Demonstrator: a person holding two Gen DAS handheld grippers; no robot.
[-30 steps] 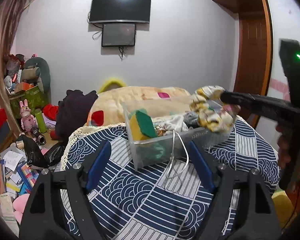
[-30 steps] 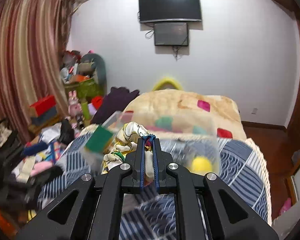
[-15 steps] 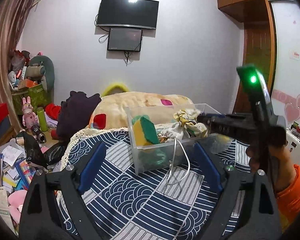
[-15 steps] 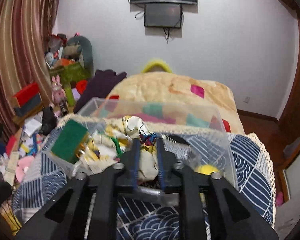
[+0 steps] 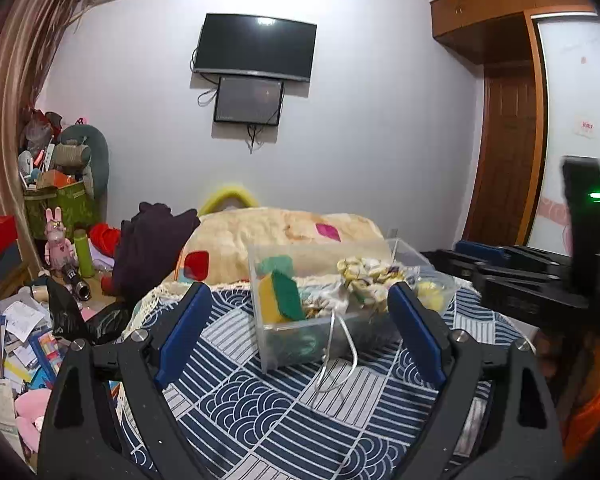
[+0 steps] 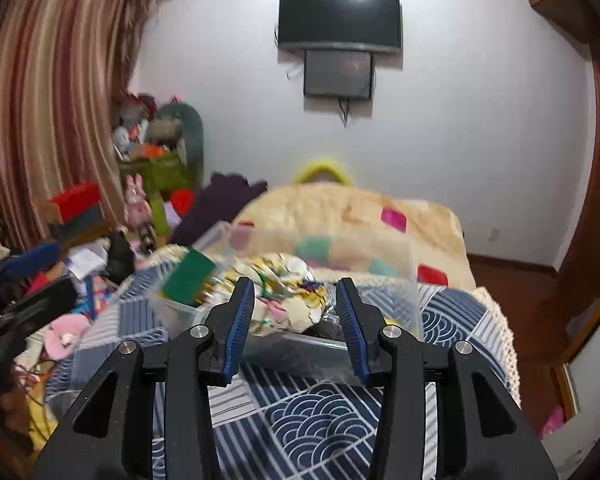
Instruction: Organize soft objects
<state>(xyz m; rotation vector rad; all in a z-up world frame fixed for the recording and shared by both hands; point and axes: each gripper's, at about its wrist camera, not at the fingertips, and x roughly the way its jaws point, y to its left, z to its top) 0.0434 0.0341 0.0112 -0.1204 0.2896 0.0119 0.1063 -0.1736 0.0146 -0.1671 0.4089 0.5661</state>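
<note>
A clear plastic bin [image 5: 300,332] stands on the blue patterned table cover [image 5: 260,420]. In it are a yellow-green sponge [image 5: 282,296], a patterned floral cloth [image 5: 364,276] and a yellow soft item [image 5: 428,290]. White mask straps [image 5: 336,360] hang over its front. My left gripper [image 5: 298,322] is open and empty, in front of the bin. My right gripper [image 6: 296,306] is open and empty, just before the bin [image 6: 380,280], with the floral cloth [image 6: 288,284] lying in it between the fingers' line of sight. Its body shows in the left wrist view [image 5: 540,280].
A bed with a beige blanket [image 5: 284,236] lies behind the table. Cluttered floor items, a pink rabbit toy [image 5: 58,236] and a green box [image 5: 60,204] are at the left. A wooden door [image 5: 504,152] is at the right.
My right gripper carried the floral cloth over the bin, opened and let it go into the bin, then drew back to the right. My left gripper stayed open and nearly still.
</note>
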